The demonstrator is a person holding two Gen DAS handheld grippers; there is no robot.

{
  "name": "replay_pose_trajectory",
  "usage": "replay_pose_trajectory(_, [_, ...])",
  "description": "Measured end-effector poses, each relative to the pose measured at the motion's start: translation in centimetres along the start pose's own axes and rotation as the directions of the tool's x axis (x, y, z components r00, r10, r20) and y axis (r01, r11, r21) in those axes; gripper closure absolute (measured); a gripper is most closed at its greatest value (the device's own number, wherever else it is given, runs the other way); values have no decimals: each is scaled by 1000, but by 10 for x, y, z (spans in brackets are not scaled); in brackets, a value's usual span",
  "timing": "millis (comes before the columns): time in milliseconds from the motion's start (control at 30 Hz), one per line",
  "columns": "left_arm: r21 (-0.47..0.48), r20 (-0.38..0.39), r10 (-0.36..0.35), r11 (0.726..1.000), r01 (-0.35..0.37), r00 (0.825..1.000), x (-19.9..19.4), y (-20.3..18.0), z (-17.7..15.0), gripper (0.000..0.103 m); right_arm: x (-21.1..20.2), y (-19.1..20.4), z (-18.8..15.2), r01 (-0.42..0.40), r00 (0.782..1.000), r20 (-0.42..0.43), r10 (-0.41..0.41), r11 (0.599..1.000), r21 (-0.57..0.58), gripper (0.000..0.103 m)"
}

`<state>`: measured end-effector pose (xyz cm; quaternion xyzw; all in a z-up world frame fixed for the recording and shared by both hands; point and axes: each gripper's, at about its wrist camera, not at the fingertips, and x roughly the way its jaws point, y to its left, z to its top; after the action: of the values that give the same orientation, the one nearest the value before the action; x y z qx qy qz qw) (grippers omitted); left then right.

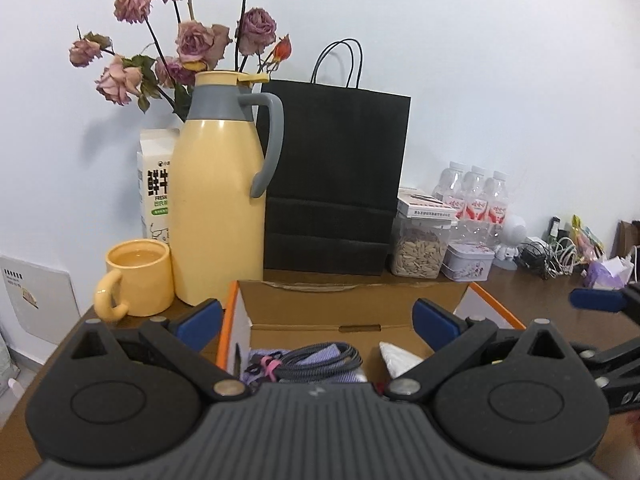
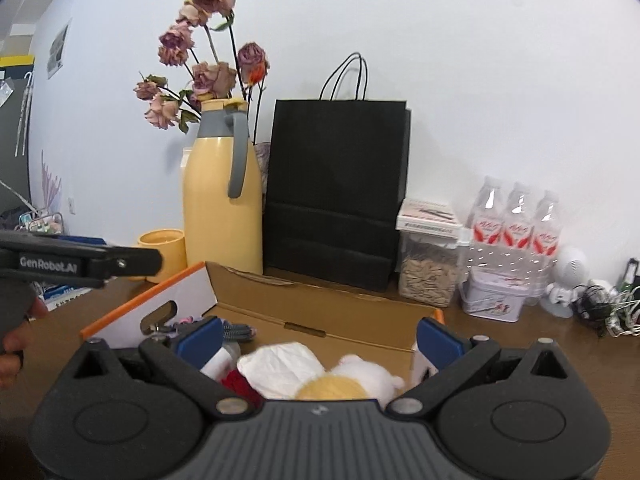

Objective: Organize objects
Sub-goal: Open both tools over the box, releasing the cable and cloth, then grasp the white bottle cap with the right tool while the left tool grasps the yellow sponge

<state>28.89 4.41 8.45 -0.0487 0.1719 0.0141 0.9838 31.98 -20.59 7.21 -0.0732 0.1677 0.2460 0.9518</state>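
Brown table (image 1: 540, 300), both grippers level (fingers wide)

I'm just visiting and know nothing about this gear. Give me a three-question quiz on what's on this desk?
1. True or false: the yellow mug stands to the right of the black paper bag.
2. What fills the clear jar beside the bag: A) coins, B) seeds, C) water?
3. Which gripper, the left gripper or the right gripper, is closed on something from the cardboard box?

Key: 1 false, left of it, by the yellow jug. 2 B. 3 neither; both are open.
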Motion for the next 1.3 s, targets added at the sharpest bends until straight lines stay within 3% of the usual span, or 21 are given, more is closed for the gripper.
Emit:
replay_pose_trajectory(267, [-18, -26, 24, 1000, -25, 999, -36, 19, -20, 0, -39, -18, -42, 54, 996, -71, -54, 999, -4, 1])
replay_pose_trajectory(567, [-21, -124, 77, 997, -80, 989, -61, 46, -63, 0, -57, -40, -95, 113, 977, -188, -106, 993, 29, 7])
replay_pose_trajectory(700, [-12, -160, 101, 994, -104, 982, -67, 53, -78, 0, -50, -39, -109, 121, 964, -240, -114, 993, 11, 23])
replay_pose_trajectory(1067, [-16, -214, 108, 993, -114, 971, -69, 60, -99, 0, -32, -29, -120, 53, 960, -277, -48, 999, 11, 64])
replay_pose_trajectory(1133, [-19, -217, 103, 994, -110, 971, -67, 60, -101, 0, -32, -29, -120, 37, 960, -277, -31, 999, 16, 76])
replay_pose_trajectory(1300, [-22, -234, 84, 996, -92, 969, -61, 56, -107, 0, -32, -24, -119, 23, 962, -273, -19, 1000, 14, 76])
